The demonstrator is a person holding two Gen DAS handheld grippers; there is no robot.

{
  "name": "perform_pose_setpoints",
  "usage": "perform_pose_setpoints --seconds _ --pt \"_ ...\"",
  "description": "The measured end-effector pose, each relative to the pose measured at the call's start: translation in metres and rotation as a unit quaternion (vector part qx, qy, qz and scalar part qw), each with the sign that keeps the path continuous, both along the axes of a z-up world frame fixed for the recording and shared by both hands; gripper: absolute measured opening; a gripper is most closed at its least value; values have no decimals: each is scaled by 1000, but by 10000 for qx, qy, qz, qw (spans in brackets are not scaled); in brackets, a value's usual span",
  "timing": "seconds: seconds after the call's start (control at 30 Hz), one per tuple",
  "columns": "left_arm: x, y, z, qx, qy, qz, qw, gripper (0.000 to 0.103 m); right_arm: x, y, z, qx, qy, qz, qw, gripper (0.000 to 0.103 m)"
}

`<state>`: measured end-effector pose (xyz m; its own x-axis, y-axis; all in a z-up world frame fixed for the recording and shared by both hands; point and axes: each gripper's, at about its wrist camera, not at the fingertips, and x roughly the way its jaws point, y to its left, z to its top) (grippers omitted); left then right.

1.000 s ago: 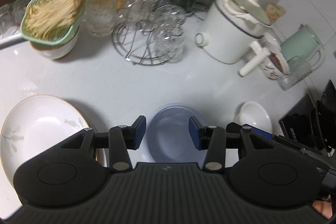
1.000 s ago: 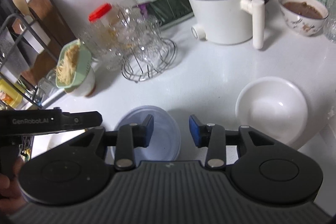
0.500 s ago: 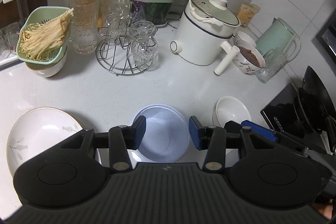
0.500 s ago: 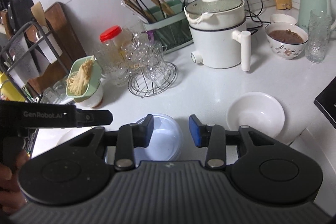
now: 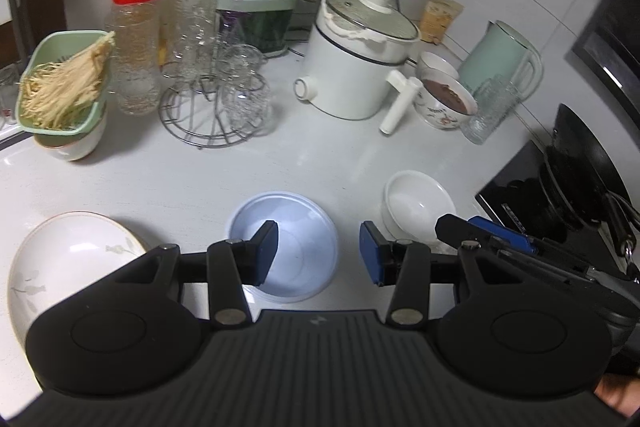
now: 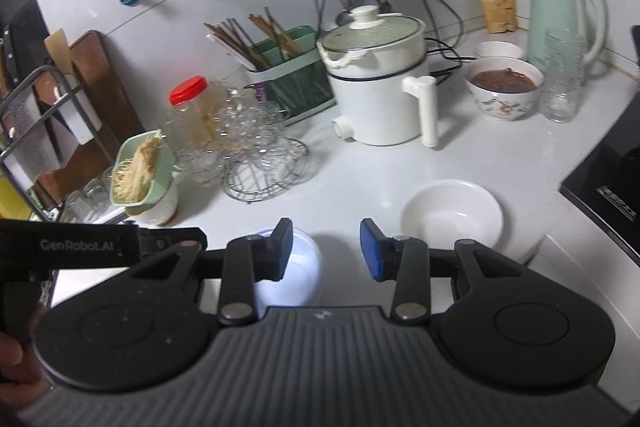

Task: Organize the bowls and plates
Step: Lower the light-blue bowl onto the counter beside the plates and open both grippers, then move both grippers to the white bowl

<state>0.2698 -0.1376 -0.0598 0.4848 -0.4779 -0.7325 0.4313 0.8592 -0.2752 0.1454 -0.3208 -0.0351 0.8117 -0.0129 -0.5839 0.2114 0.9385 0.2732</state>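
Gaping wide and empty, both claws, left [image 5: 318,251] and right [image 6: 326,249], hover above the blue bowl [image 5: 298,247].

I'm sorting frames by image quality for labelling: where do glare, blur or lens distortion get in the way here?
Left wrist view: fisheye bends the wall tiles; glare brightens the pale blue plastic bowl behind the open left gripper; the white ceramic bowl reads clearly. Right wrist view: the clear glass cups on the wire rack are blurred, and the blue bowl is blown out to white behind the open right gripper.
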Motion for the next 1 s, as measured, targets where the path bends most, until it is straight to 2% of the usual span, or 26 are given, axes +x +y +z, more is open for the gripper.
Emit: perform_pose_setpoints --seconds 0.17,0.5,0.83,1.0 --pt "-3 -14 -7 48 66 -247 9997 51 -13 -8 -6 -92 49 -298 9995 41" --pt "0 -43 -22 265 264 -764 9964 51 -32 -27 -24 60 276 -818 9963 41" --pt "25 -73 -29 418 254 -1046 9933 51 -33 -49 -40 170 395 -1280 9908 41" --pt "42 -84 -27 482 184 -1067 9929 55 -28 -59 -47 183 474 -1383 9891 41"
